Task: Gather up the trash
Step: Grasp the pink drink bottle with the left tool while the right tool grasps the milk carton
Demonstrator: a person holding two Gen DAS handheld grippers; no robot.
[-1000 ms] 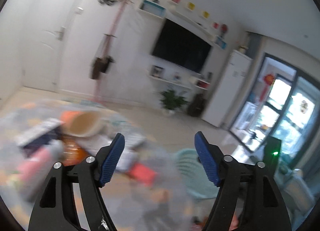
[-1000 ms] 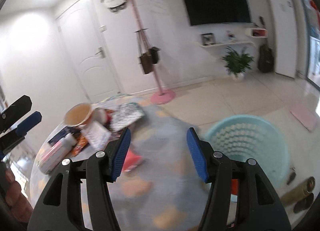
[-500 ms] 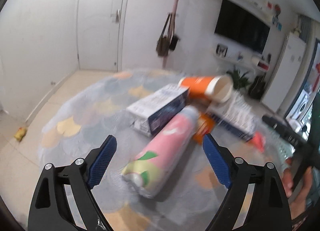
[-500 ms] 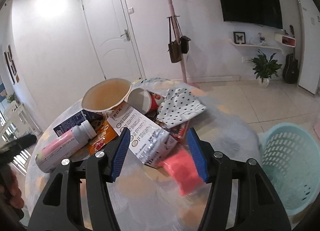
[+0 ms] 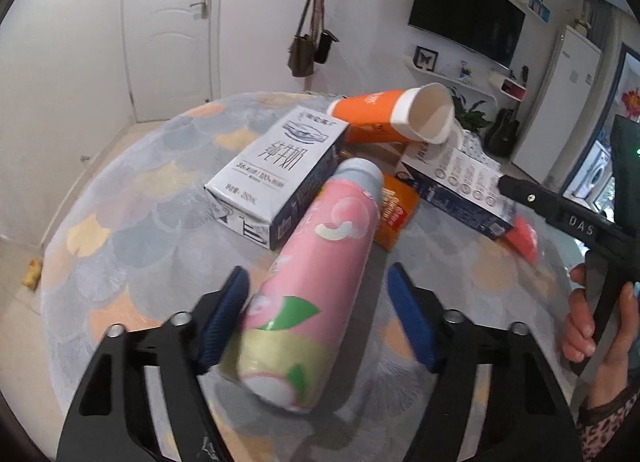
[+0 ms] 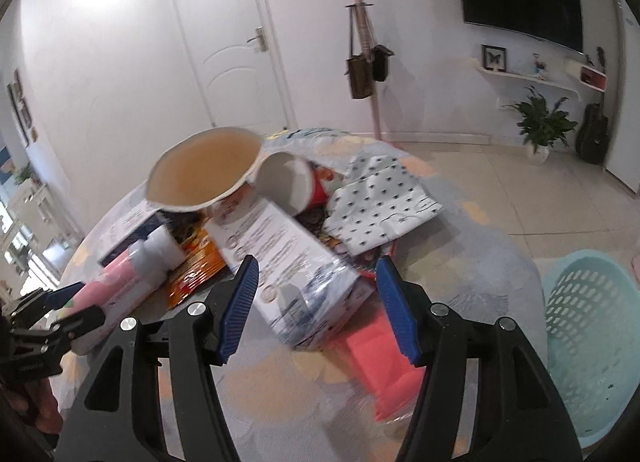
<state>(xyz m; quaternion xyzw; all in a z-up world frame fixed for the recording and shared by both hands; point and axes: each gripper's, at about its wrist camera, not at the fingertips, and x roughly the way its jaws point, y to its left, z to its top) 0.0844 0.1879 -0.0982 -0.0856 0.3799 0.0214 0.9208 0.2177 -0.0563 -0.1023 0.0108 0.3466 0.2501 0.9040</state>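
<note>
A pink peach-print bottle (image 5: 320, 274) lies on its side on the round table (image 5: 132, 221). My left gripper (image 5: 318, 316) straddles its lower half with the jaws closing. The left pad is about at the bottle's side and the right pad stands clear of it. My right gripper (image 6: 318, 310) is open, and the near end of a white-and-blue carton (image 6: 296, 274) sits between its fingertips without being pressed. Behind lie a milk carton (image 5: 276, 165), an orange cup (image 5: 384, 113), an orange packet (image 5: 396, 209) and a red-pink packet (image 6: 380, 354).
A teal plastic basket (image 6: 592, 342) stands on the floor to the right of the table. A wide paper bowl (image 6: 204, 169), a red cup (image 6: 296, 185) and a dotted bag (image 6: 380, 205) lie at the pile's far side. A person's hand (image 5: 592, 326) holds the right gripper.
Both grippers swung from the room down to the table pile. The left one moved in over the pink bottle and its jaws narrowed. The right one came closer to the white-and-blue carton.
</note>
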